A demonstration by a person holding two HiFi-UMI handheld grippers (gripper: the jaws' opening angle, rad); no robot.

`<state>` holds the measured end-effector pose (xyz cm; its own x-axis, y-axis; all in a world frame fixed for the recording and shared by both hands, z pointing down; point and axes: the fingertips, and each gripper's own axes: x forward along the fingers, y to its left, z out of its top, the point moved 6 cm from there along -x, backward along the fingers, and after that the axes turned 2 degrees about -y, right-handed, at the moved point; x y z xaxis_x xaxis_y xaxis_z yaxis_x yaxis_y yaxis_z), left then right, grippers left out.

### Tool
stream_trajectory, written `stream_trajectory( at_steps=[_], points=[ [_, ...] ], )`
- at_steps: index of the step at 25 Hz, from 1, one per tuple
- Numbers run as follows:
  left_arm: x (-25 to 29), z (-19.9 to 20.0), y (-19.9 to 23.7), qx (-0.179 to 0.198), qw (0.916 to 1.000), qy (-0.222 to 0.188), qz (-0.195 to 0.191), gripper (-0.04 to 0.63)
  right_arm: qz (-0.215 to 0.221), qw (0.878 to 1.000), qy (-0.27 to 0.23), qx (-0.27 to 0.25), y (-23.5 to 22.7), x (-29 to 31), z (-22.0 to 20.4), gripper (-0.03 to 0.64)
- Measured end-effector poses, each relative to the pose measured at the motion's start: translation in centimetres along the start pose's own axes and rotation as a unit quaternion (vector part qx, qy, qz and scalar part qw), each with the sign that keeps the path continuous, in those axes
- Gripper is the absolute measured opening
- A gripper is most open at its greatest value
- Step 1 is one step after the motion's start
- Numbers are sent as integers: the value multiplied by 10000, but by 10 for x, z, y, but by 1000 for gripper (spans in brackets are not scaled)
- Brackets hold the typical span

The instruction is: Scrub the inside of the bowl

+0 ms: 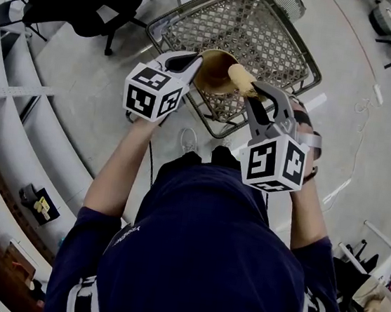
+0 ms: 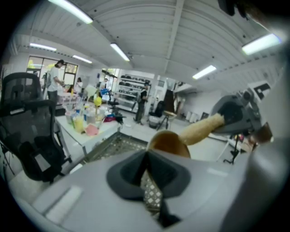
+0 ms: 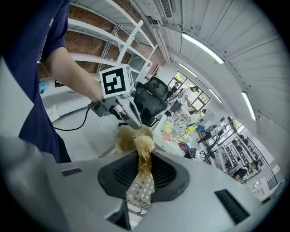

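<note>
Largest beneath us is a wire-mesh basket (image 1: pixel 279 49) on the grey floor (image 1: pixel 367 137); the only marks we can make out are black square patterns on the grippers' cubes (image 1: pixel 152 93). Over the basket we see the bowl (image 1: pixel 211 72), golden-brown, smooth and round; our left gripper (image 1: pixel 191 64) pinches its rim, jaws narrow; our right gripper (image 1: pixel 254 90) clamps a tan fibrous scrubber (image 1: pixel 238 76), frayed end at the bowl's opening.

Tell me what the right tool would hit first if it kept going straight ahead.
The right tool grips a scrubber that leads; it would likely meet the inside of the bowl, held by the left tool, first. Depth is hard to judge.
</note>
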<state>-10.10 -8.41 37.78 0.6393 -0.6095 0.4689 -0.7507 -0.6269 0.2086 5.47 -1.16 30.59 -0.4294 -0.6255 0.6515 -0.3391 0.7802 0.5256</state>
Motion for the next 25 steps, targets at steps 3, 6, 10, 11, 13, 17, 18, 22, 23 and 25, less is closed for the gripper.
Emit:
stream_trajectory(
  at_steps=[3,6,10,11,13,17,18,22,23,25],
  points=[
    [1,0,-6,174,9998,64,-36,11,-37,10000,-25,-18,-3,0,2,63],
    [3,1,-12,321,9994,125,-90,11,-54,10000,-47,-35,-4,0,4,63],
    [3,0,-19,536,9982,212,-171,11,-63,9999,-83,-32,-4,0,6,63],
    [4,-1,-21,605,9977,238,-181,11,-62,9999,-88,-31,-4,0,6,63],
    [4,-2,-26,750,9966,283,-210,11,-52,9999,-104,-33,-3,0,7,63],
    [3,-1,-35,969,9944,313,-278,11,-24,9998,-183,-57,-2,1,14,63],
    [3,-1,-36,1006,9940,312,-284,11,-19,9998,-201,-67,-1,1,16,63],
    [1,-1,-42,1130,9926,314,-326,11,3,9996,-258,-107,2,2,20,63],
    [1,0,-44,1141,9924,303,-350,11,9,9996,-274,-114,2,2,21,63],
    [1,0,-46,1154,9922,274,-393,11,22,9994,-308,-131,4,3,24,63]
  ],
)
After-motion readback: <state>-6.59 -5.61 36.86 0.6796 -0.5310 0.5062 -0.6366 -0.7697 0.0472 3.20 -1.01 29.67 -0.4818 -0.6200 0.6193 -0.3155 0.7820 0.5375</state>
